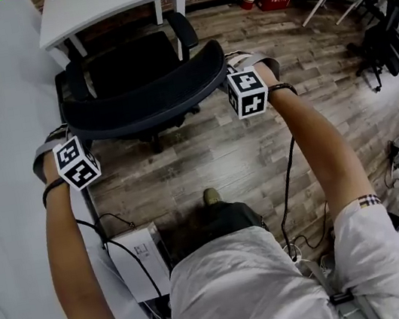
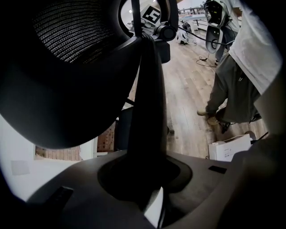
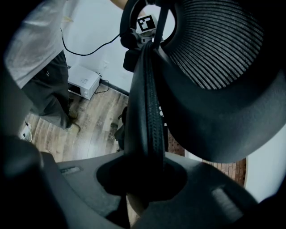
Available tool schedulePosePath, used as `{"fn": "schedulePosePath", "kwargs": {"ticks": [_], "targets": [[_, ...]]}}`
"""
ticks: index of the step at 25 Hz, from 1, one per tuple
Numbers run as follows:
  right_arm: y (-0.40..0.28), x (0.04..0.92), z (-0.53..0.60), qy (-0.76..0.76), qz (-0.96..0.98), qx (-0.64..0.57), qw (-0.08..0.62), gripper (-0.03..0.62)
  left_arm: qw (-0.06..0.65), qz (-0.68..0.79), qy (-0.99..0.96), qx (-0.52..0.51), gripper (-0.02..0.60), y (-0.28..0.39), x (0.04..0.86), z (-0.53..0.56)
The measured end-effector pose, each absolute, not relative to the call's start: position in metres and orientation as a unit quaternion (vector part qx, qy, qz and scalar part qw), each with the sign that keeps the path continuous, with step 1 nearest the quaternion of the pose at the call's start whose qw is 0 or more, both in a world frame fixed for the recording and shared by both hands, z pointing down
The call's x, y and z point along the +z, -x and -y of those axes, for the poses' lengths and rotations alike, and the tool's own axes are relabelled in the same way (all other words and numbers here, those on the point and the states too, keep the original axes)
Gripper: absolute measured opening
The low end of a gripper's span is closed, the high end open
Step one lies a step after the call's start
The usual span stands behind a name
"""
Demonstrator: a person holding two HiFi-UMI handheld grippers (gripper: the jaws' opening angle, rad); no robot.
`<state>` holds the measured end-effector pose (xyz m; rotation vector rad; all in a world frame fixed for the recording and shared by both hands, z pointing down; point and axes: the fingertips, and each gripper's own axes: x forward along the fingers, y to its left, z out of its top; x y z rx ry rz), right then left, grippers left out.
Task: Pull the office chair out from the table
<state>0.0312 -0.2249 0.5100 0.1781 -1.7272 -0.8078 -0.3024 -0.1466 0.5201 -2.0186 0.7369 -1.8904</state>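
Both sets of jaws are clamped on the curved top edge of the black mesh-back office chair (image 1: 143,88). I hold the L gripper (image 1: 67,137) at its left end & the R gripper (image 1: 236,72) at its right end. The chair stands on the wood-plank floor (image 1: 258,144), its seat just near of the white table (image 1: 107,1) and its right armrest beside a table leg.

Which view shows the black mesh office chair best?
Head view: the whole black mesh office chair, seat, armrests and curved backrest. Both gripper views show only that backrest's rim, edge-on and close, plus some mesh.
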Motion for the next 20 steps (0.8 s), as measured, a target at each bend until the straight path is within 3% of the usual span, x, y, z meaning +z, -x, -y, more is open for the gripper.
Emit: {"fn": "schedulePosePath", "kwargs": {"ticks": [20], "targets": [[-0.054, 0.506, 0.139, -0.075, 0.737, -0.351, 0.573, 0.061, 0.123, -0.256, 0.688, -0.668, 0.089, 0.285, 0.522, 0.057]]}}
